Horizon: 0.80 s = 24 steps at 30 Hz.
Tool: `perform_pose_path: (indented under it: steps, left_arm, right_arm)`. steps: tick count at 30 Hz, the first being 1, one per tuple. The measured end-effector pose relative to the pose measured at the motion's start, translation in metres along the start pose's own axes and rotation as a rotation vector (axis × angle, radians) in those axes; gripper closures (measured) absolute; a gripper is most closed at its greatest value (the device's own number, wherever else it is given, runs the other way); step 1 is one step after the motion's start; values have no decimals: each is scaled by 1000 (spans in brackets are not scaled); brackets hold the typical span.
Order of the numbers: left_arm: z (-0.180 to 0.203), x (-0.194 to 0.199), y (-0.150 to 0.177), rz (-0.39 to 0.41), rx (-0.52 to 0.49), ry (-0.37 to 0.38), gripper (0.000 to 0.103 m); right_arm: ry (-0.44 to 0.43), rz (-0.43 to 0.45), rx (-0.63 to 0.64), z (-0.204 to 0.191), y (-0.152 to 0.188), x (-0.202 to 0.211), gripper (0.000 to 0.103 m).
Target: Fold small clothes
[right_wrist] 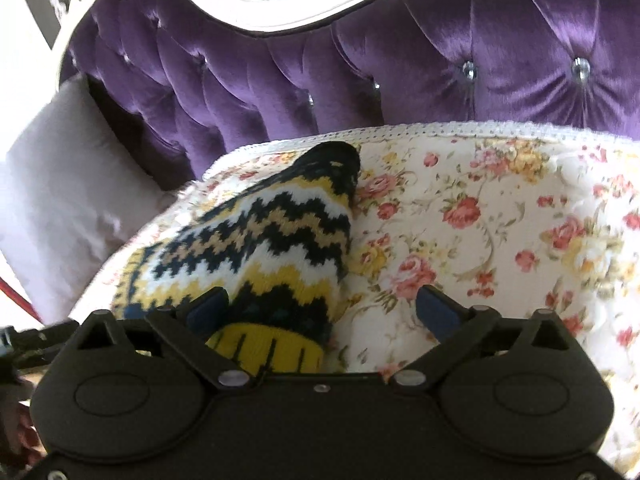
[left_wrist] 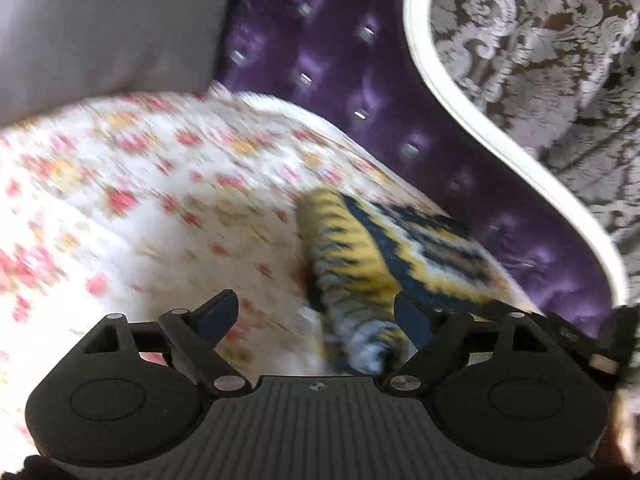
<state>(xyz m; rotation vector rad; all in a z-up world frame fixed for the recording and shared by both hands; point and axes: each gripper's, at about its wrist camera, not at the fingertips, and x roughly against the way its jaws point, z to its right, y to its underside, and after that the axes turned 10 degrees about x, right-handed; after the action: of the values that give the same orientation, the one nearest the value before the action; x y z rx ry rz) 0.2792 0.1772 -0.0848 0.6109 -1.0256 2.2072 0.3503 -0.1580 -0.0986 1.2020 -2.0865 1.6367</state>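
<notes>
Left wrist cam sits low & close over the floral bedspread [left_wrist: 140, 200], tilted down and rolled, blurred, w/ the purple headboard [left_wrist: 340, 80] running 12 to 4 o'clock. Right wrist cam, also close & tilted down, faces the headboard [right_wrist: 440, 60] square-on at 12. Both share the bedspread [right_wrist: 480, 220], the knit sock [left_wrist: 360, 248] [right_wrist: 272, 232], the grey pillow [left_wrist: 100, 28] [right_wrist: 60, 200] at 10 o'clock.

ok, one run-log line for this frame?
step: fold sock | left gripper: open, nothing held | right gripper: open, nothing held | sock: lying on floral bedspread | headboard: behind
</notes>
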Motion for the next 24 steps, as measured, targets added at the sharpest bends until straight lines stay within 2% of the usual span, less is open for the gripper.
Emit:
perform_pose_path:
  steps: [2,4,8,10,13,19,23,24]
  left_arm:
    - [2,-3,3,-34,31,74,14]
    - [6,-8,6,-54,31,104,14]
    - [14,-27,13,-108,-19,47,14]
    - [16,-36,15,-119,-24,48,12]
    - [24,-46,15,-114,-48,60,3]
    - [41,-61,16,-110,-89,47,2]
    - [37,-62,14,-104,-48,58,6]
    - [36,-61,13,-104,-42,59,8]
  right_arm:
    - [-44,10,-37,4,2,2,1]
    - [-108,19,-82,9,5,4,1]
    - [-240,25,-154,15,10,0,0]
    - [-258,24,-146,12,9,-4,0]
    - [-303,12,-115,4,5,-15,0]
    - [-332,2,-35,-9,-3,-34,0]
    - [-347,-6,-12,-11,-6,-37,0]
    - [-338,-8,-2,-12,-5,-36,8]
